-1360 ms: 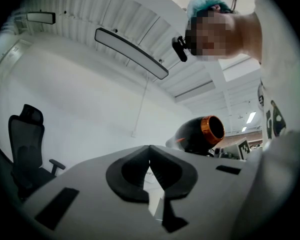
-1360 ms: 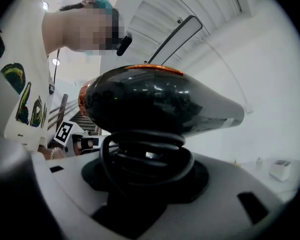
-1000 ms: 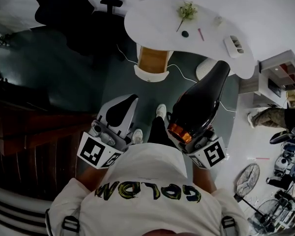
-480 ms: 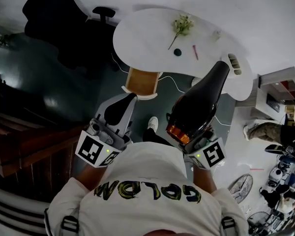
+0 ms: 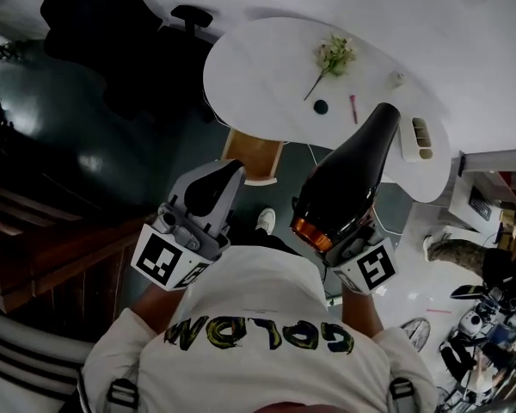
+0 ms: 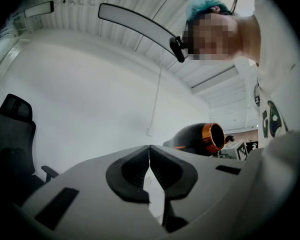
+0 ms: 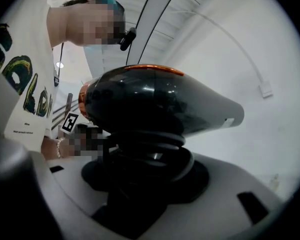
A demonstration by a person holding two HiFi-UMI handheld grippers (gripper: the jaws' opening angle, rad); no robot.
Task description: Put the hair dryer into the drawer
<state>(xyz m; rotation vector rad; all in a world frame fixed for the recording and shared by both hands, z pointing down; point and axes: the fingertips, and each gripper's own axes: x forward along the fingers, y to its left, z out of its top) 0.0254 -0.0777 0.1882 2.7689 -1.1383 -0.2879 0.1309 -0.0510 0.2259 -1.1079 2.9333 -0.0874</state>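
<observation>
The black hair dryer (image 5: 348, 179) with an orange rear ring stands up out of my right gripper (image 5: 340, 231), which is shut on its handle and the cord coiled round it. In the right gripper view the dryer body (image 7: 160, 101) fills the middle above the gripper (image 7: 145, 164). My left gripper (image 5: 226, 175) is held beside it on the left, shut and empty; its pads meet in the left gripper view (image 6: 149, 149), where the dryer (image 6: 197, 138) shows to the right. An open wooden drawer (image 5: 256, 155) hangs under the white table, just ahead of both grippers.
The white table (image 5: 267, 67) carries a flower sprig (image 5: 334, 56), a small dark object (image 5: 321, 107), a pink pen (image 5: 353, 108) and a white holder (image 5: 420, 138). A black office chair (image 5: 112, 33) stands at the left, dark wooden furniture (image 5: 34, 239) beside me, white shelves (image 5: 490, 188) at the right.
The person has walked toward the table: the table and the open drawer have come closer and lower in the head view. Both grippers keep their grip and pose.
</observation>
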